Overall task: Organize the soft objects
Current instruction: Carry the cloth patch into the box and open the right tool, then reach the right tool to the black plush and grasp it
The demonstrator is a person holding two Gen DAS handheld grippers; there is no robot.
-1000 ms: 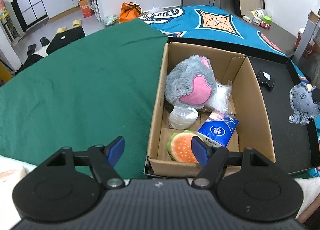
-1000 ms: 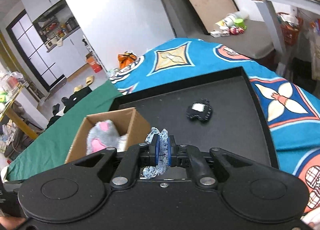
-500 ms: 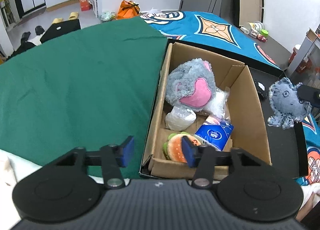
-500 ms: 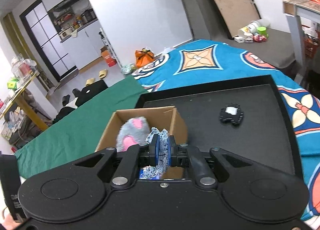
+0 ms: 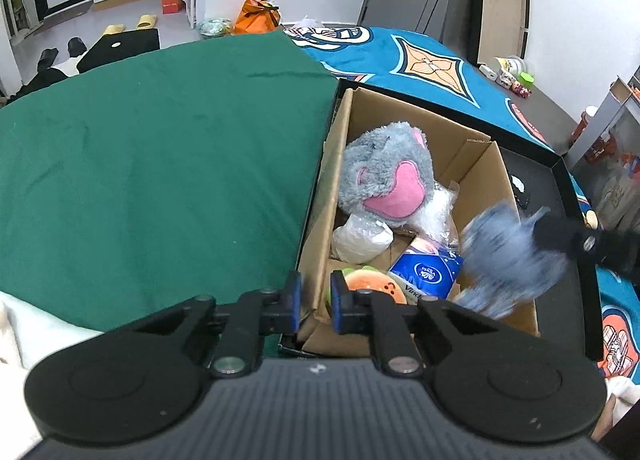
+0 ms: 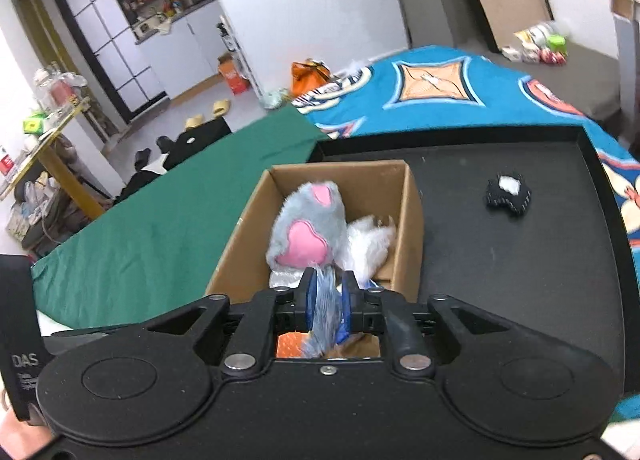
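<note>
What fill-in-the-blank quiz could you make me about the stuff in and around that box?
1. The grey plush toy with pink patches lies inside the ___ box.
2. The box stands on a black tray, where a small black toy lies ___ the box.
3. The plain cloth next to the patterned blue one is ___.

Missing words: cardboard; outside; green.

Both hand-held grippers angled downward

The left hand-held gripper [image 5: 316,302] has just been closing, its pads clamped on a cardboard box wall [image 5: 320,244]. The right hand-held gripper [image 6: 327,305] has just been opening slightly around a blurred blue-grey toy [image 6: 322,314].
</note>
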